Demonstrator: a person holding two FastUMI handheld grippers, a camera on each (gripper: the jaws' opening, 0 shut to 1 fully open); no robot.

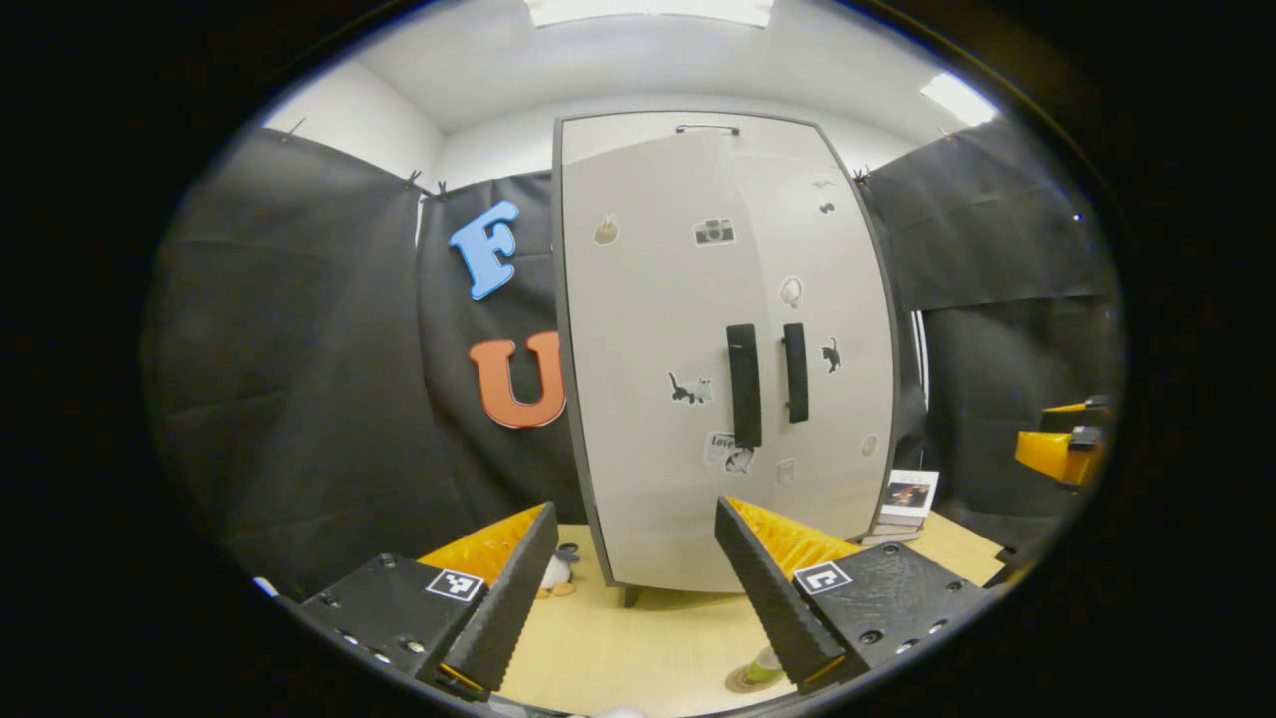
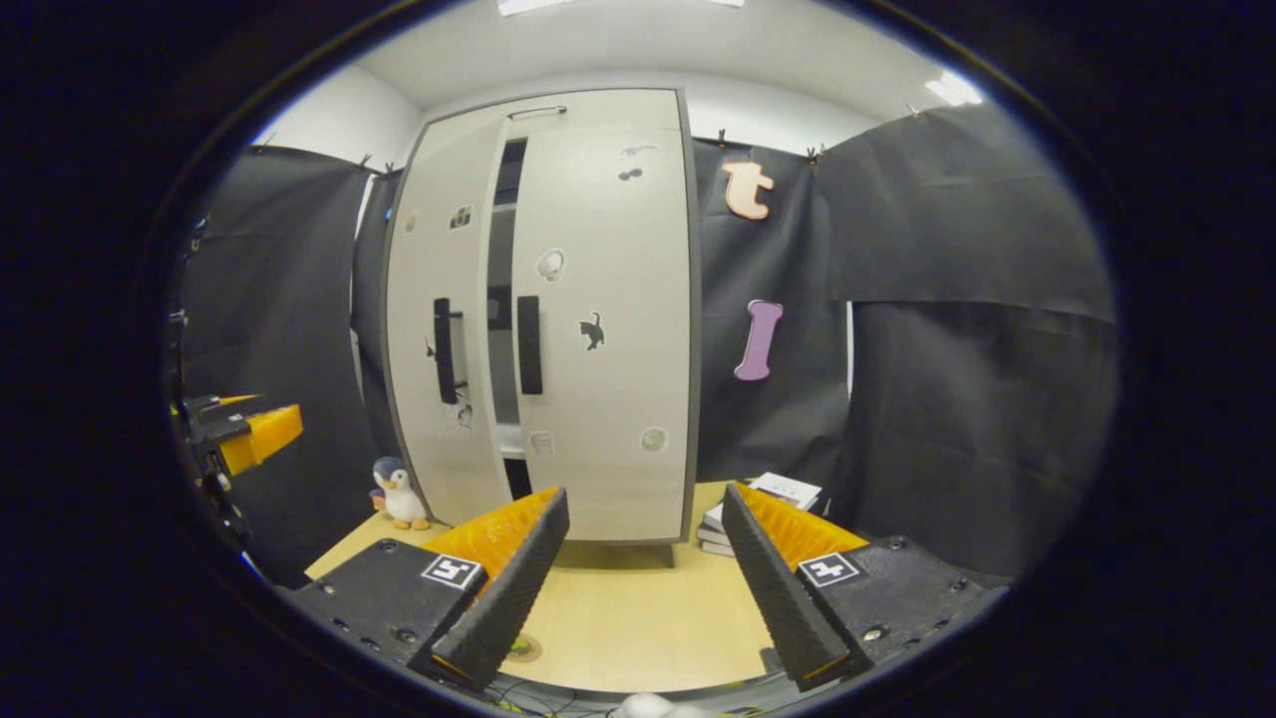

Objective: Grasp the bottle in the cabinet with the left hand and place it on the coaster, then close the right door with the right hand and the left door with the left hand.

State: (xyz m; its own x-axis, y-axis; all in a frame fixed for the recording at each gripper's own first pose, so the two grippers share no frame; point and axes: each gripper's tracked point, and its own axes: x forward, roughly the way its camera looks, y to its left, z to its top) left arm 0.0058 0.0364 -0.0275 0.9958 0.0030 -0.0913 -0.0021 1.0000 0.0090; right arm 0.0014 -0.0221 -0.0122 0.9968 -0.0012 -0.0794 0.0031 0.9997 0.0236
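Pale grey cabinet (image 1: 718, 349), upright on a light wooden table (image 1: 638, 638), far side of it. Two doors with black vertical handles and small stickers.

Left door (image 2: 444, 339): seen in the right gripper view standing slightly ajar, a dark gap between it and the right door (image 2: 598, 319), which sits flush with the cabinet front. In the left gripper view the two handles lie close together and the gap is hard to make out.

Left gripper (image 1: 638, 588): fingers spread wide apart, holding nothing, near the camera and well short of the left door, pointed at the cabinet's lower front.

Right gripper (image 2: 638, 588): fingers likewise spread, holding nothing, well apart from the right door, pointed at the cabinet base.

Bottle (image 1: 766, 666): green, standing on the round coaster (image 1: 743, 683) on the near table, just beside the left gripper's right finger and partly hidden by it. In the right gripper view the coaster (image 2: 520, 648) lies just right of the left finger, low in the view.

Toy penguin (image 2: 401, 494): on the table left of the cabinet.

Stack of books (image 2: 763, 509): on the table right of the cabinet.
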